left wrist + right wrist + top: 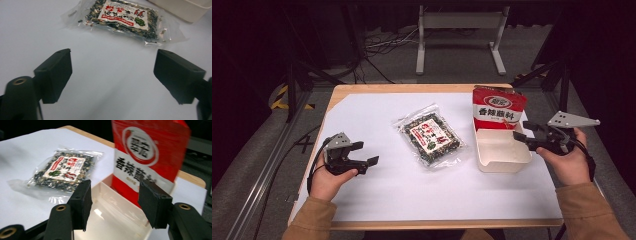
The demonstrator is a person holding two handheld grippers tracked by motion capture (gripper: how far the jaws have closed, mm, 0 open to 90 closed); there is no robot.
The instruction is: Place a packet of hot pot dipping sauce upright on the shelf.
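Near the table's [362, 90] left edge the left gripper [366, 153] hovers with jaws apart, holding nothing. The clear dried-food packet [430, 138] lies flat mid-table. Toward the right edge, the red pouch [498, 110] stands in the white box's [504, 162] far end; the right gripper [523, 130], jaws apart and empty, hangs over the box.

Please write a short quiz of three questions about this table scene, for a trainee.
1. True or false: the red packet stands upright in the white box.
2. Where does the clear bag lie? A) in the box B) on the white sheet C) between the left gripper's jaws
3. What does the right gripper hold?

Key: 1 true. 2 B. 3 nothing; its jaws stand open over the box.
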